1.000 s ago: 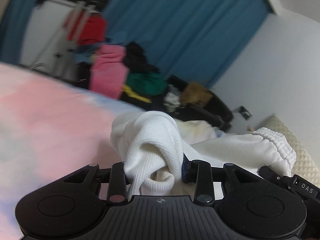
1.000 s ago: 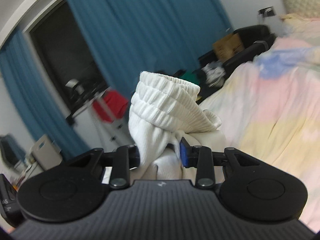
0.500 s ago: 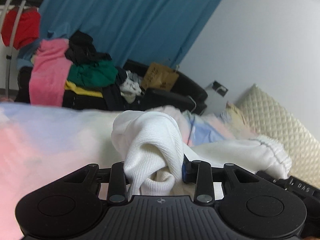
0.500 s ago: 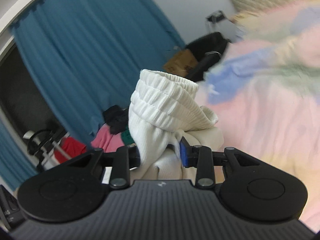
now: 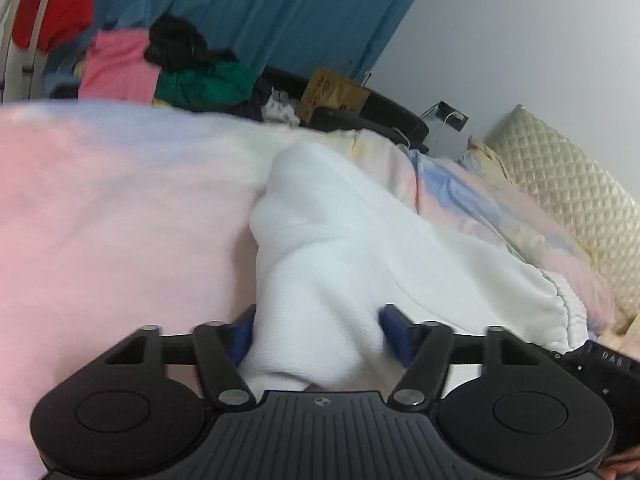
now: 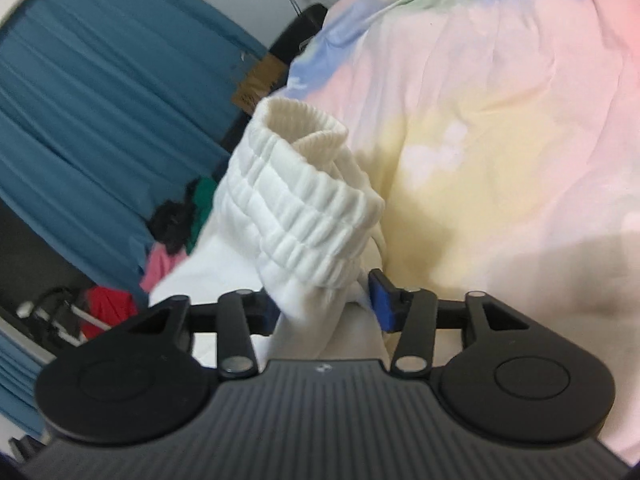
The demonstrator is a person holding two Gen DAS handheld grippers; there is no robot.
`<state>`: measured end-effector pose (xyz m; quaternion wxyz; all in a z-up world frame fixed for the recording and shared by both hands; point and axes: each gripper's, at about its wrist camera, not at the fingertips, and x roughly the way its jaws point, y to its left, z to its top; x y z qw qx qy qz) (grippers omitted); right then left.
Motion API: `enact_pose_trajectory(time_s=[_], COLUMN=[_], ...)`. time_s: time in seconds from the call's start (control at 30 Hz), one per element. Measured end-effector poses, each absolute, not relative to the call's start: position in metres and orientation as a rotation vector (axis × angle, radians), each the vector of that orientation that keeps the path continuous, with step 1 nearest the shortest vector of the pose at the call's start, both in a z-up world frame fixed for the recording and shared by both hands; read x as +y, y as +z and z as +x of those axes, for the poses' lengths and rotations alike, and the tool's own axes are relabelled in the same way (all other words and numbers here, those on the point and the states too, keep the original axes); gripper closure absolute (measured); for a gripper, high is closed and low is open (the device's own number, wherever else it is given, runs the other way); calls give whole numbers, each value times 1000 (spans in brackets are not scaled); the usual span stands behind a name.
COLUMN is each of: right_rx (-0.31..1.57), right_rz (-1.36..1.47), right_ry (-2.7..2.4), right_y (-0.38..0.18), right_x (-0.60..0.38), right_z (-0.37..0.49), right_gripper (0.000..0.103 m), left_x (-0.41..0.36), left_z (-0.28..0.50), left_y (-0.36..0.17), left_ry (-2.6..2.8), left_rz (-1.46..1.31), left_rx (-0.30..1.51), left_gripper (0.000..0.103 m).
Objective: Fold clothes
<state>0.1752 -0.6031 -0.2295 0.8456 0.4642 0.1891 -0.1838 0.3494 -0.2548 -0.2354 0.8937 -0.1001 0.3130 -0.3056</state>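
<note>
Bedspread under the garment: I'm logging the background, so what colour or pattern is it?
Pastel tie-dye bedspread: pink, yellow, blue and green patches, clearest in the right wrist view.

Left claw (image 5: 318, 334) opening, blue pads (image 5: 396, 334) standing off a white ribbed garment (image 5: 340, 248) that lies between them, draped over the pastel bed (image 5: 120, 208). Clothes pile (image 5: 160, 68) behind.

A white ribbed garment (image 5: 340, 248) lies on the pastel-quilted bed (image 5: 120, 208).
</note>
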Motion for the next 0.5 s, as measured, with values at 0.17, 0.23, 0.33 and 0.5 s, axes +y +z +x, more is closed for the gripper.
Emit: enact_pose_trajectory(time_s=[0.17,0.23,0.33,0.5], right_rx=[425,388,277,409], right_rz=[847,757,560,469], right_ry=[-473,-507,-523,-414], right_y=[-188,-169,-138,-147], right_x=[-597,-590,-571,-583], right_z=[157,149,147,205], right_gripper=[45,45,43,41], left_x=[-252,-258,-281,-313], left_z=[334,331,330,336], left_y=[-196,-182,-181,-204], left_ry=[-587,-585,-611,-580], left_rz=[-115,-70,21,156], left_rx=[531,509,532,562], left_gripper=[30,30,32,31])
